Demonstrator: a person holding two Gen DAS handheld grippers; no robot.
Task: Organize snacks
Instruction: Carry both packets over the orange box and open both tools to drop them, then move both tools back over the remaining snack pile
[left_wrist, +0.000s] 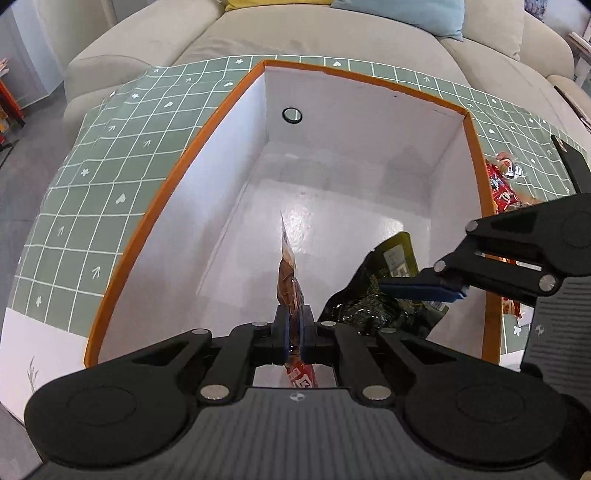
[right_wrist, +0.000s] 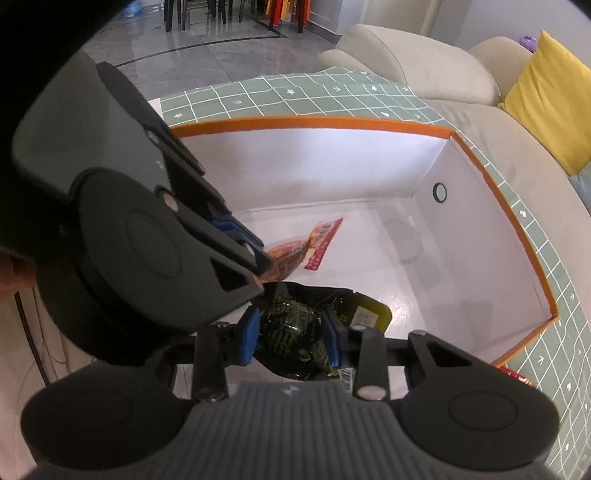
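Two packets hang over the open box (left_wrist: 472, 155) at once, neither yet let go, so the sorting looks about midway: the box floor shows bare under them, and more red wrappers (left_wrist: 502, 188) lie outside on the checked cloth (left_wrist: 110, 158) beyond the box's right wall. The left hand-held gripper (left_wrist: 294, 325) pinches a flat, clear-fronted orange packet (left_wrist: 288, 280) edge-on between its blue pads, the packet's length pointing into the box. The right hand-held gripper (right_wrist: 291, 339) clamps a crinkly black packet (right_wrist: 295, 332) with yellow print, puffy and glossy, low near the box's near end. Judging from this, both still need releasing, then the loose wrappers fetched. The box is stiff card, glossy white inside with an orange rim, and has a round dark-ringed hole (left_wrist: 292, 115) in its far end wall. It sits on a counter covered by the soft green cloth with a white grid, creased at the corner, with a beige sofa (left_wrist: 332, 33) behind.
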